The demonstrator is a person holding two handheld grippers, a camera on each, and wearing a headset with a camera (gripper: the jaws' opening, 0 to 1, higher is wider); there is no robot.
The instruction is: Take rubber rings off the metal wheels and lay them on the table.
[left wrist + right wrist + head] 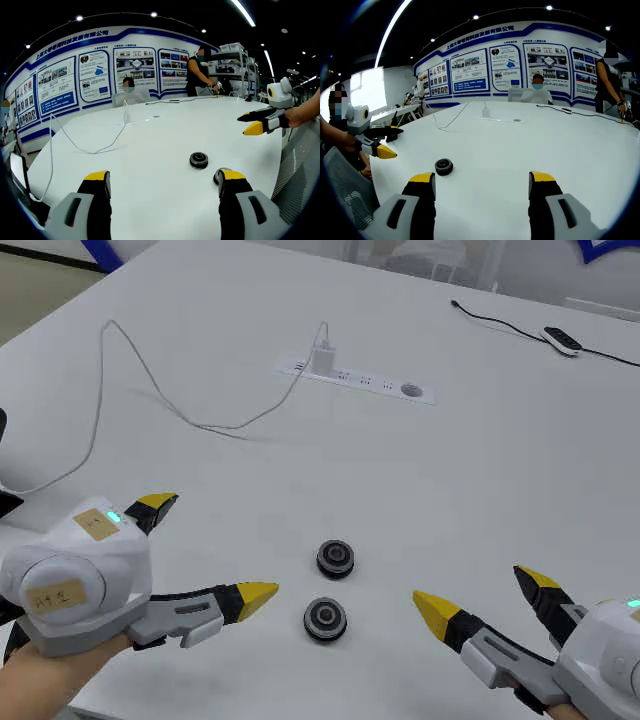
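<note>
Left gripper closest, low in the head view: jaws spread wide, nothing between the yellow tips. Right gripper opposite it, jaws likewise spread and holding nothing.

Table: white, flat. Power strip is set into its surface; taken as reference.

Two metal wheels lie flat on the near side of the power strip, well apart from it. Far wheel is closer to the strip, near wheel just beyond it, toward the person. The two are close but not touching. Each shows a dark rubber ring around a lighter hub; both rings are on. Both grippers sit farther from the strip than the wheels do, one on each flank, touching neither.

Left gripper view: near wheel partly hidden behind one jaw tip.

White charger is plugged into the strip's end. Its thin cable loops away from the strip. Black remote on a dark cord lies beyond the strip.
</note>
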